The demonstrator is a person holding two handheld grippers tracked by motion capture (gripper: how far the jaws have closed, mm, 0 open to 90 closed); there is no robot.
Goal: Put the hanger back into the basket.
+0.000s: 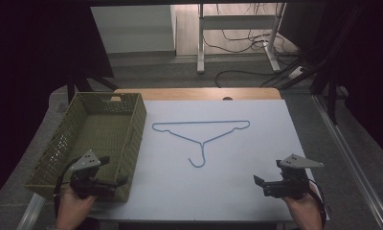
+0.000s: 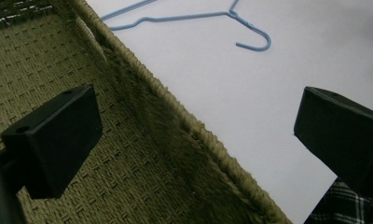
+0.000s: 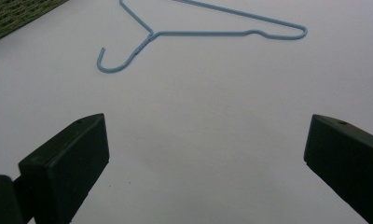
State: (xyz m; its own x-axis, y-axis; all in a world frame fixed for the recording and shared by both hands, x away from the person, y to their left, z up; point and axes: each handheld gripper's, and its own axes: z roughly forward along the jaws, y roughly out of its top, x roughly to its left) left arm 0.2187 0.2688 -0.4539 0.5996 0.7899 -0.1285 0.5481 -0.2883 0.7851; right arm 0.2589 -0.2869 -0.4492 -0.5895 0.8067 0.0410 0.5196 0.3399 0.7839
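White table: blue hanger lies beside woven basket, each gripper spread wide, pinching nothing.

Dim room, dark edges, evenly lit white tabletop, soft shadows, slightly blurred near fingers

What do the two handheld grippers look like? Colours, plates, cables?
Both are black. The left gripper and the right gripper each carry a grey three-cornered plate on top and trail a black cable. The jaws are blocky black pads. Checked fabric shows by the left one.
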